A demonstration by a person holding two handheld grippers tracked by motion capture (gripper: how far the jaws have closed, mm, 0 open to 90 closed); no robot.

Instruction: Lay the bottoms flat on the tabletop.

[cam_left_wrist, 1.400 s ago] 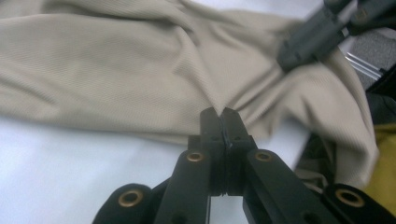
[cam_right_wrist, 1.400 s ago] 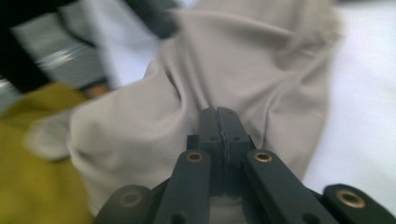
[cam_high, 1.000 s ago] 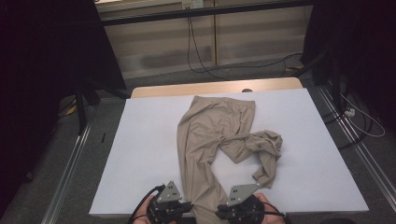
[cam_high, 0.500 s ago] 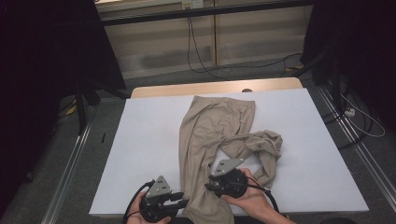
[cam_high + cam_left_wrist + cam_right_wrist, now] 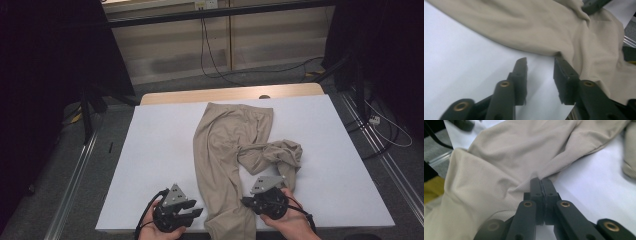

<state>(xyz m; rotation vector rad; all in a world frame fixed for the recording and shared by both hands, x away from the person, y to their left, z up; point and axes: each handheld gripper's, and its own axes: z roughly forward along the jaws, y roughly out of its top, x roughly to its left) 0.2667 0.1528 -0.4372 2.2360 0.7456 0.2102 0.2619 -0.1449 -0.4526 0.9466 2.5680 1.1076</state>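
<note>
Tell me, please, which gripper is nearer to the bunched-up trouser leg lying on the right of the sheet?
The right. The right gripper sits just below the bunched-up trouser leg, its jaws closed on the straight leg's edge. The left gripper is across that straight leg, farther off, jaws open.

item: beige trousers, thin knit-textured fabric, plain colour
pose: lying flat on the white table cover, waistband at 12 o'clock, near the far edge
left leg: stretched nearly straight toward 6 o'clock, hem hanging over the near table edge
right leg: folded back and bunched into a rumpled heap at about 3 o'clock from the crotch
surface state: shallow creases across the seat; a pinched ridge of cloth at the straight leg's 3 o'clock edge, low down
near hem: 9 o'clock edge lies flat on the cover
</note>
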